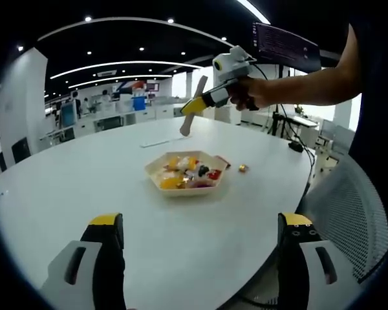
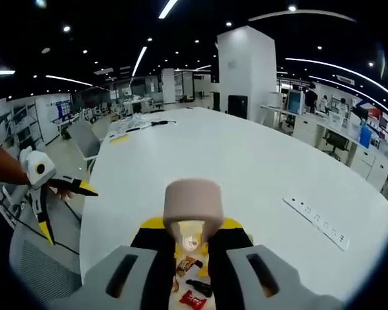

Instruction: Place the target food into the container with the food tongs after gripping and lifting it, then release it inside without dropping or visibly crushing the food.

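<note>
A shallow cream tray (image 1: 156, 174) of mixed wrapped snacks (image 1: 189, 172) sits in the middle of the white round table (image 1: 84, 187). One small gold piece (image 1: 243, 168) lies on the table to the right of the tray. My right gripper (image 1: 195, 105), held up beyond the tray, is shut on beige food tongs (image 1: 186, 124) that point downward. In the right gripper view the tongs (image 2: 193, 197) stick out from my shut right gripper (image 2: 193, 227), with snacks (image 2: 193, 298) below them. My left gripper (image 1: 200, 226) stands wide open short of the tray, holding nothing, and its yellow-tipped jaws appear again on the left gripper (image 2: 71, 216).
A white power strip (image 1: 158, 142) lies behind the tray, seen again as a power strip (image 2: 317, 219). A grey mesh chair (image 1: 349, 213) stands at the table's right edge. Desks, a pillar (image 2: 246, 71) and office furniture fill the room beyond.
</note>
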`<state>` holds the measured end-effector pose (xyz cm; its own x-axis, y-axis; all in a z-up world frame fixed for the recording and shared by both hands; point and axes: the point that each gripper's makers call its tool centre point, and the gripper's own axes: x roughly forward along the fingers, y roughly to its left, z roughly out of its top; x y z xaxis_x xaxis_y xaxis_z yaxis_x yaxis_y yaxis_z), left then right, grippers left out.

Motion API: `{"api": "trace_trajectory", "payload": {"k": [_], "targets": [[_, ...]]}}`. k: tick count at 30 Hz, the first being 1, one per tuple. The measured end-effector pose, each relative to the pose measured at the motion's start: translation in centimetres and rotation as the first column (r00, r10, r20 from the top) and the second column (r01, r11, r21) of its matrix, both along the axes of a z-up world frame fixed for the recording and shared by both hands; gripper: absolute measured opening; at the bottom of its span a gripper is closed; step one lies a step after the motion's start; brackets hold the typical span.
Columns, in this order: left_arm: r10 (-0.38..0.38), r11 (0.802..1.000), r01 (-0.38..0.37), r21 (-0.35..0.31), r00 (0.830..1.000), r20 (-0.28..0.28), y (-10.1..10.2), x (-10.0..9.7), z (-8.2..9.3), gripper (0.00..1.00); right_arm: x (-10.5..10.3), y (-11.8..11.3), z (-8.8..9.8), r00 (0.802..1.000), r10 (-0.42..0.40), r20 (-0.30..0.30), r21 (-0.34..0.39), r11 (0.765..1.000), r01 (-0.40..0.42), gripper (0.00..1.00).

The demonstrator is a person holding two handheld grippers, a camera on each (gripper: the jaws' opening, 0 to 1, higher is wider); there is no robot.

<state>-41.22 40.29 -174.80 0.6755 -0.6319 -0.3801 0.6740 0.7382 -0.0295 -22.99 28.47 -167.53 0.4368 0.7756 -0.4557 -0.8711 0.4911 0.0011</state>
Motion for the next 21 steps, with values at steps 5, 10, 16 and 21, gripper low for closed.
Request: {"api": "trace_trajectory", "payload": {"k": [5, 10, 16, 21], "targets": [[-0.004, 1.000, 0.004, 0.005, 1.000, -0.004, -0.1, -0.1, -0.1, 0.96, -0.1, -0.4, 0.2, 1.000, -0.003, 0.009, 0.000, 1.000, 0.003, 0.17], [-0.005, 1.000, 0.005, 0.005, 1.000, -0.005, 0.0, -0.1, -0.2, 0.96, -0.3, -0.9, 0.2, 1.000, -0.004, 0.013, 0.002, 1.000, 0.004, 0.17], [-0.005, 1.000, 0.005, 0.004, 1.000, -0.003, 0.0, 0.0, -0.2, 0.96, -0.3, -1.5, 0.6, 1.000, -0.011, 0.020, 0.005, 1.000, 0.011, 0.17], [-0.004, 1.000, 0.004, 0.002, 1.000, -0.002, 0.0, 0.0, -0.2, 0.96, -0.4, -2.2, 1.1, 0.999, -0.010, 0.034, 0.005, 1.000, 0.010, 0.17]]}}
